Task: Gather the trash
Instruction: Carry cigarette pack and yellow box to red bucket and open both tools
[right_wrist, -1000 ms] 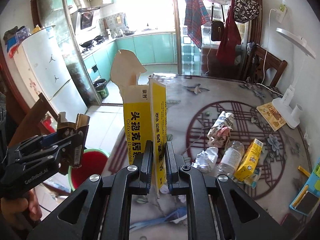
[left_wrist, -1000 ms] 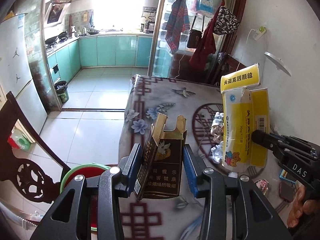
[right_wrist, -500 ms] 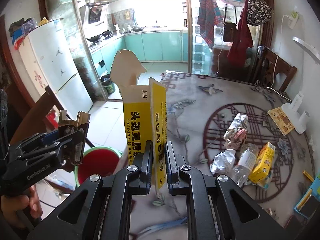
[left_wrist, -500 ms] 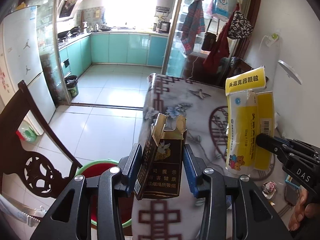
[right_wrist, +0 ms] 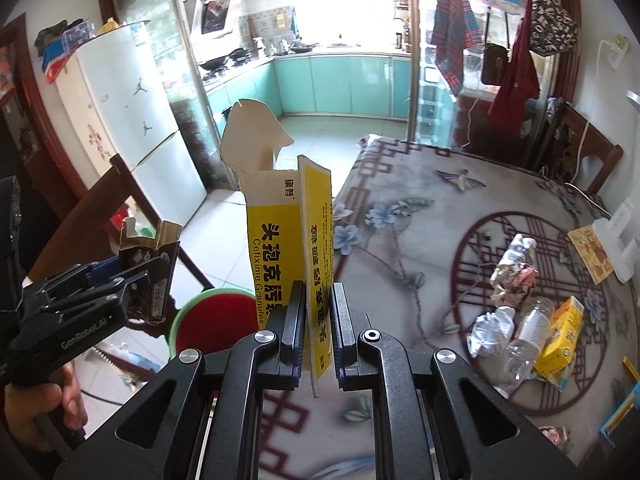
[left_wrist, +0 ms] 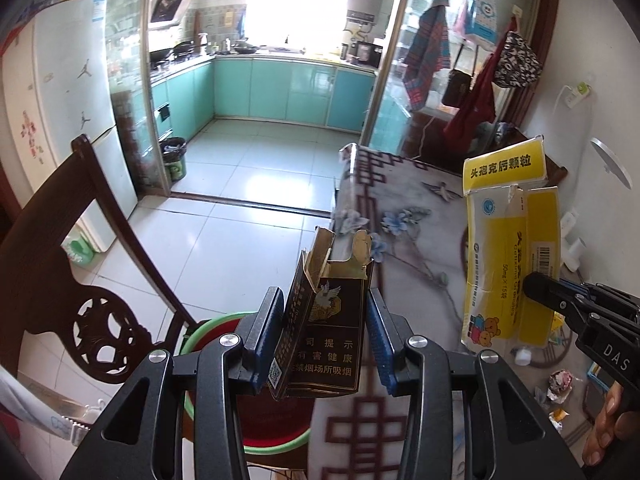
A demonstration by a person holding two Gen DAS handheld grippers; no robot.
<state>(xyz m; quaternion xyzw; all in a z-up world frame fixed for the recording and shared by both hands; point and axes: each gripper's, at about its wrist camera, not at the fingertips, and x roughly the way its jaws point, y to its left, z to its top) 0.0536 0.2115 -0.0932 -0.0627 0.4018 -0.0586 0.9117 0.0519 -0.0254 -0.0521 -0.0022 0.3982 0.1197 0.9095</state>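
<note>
Left wrist view: left gripper (left_wrist: 323, 340) is clamping the dark cigarette pack (left_wrist: 325, 336) above the red bin (left_wrist: 276, 420); right gripper (right_wrist: 317, 334) is pinching the yellow medicine box (right_wrist: 294, 248) by one thin panel (slip risk), beside the bin, possibly missing.

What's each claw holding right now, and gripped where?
Left claw: dark cigarette pack, clamped by its sides at the lower half. Right claw: yellow medicine box, flattened, pinched at its lower end.

left gripper (left_wrist: 324, 340) + right gripper (right_wrist: 317, 328) | shifted off table (right_wrist: 420, 240) toward red bin (right_wrist: 216, 320)
</note>
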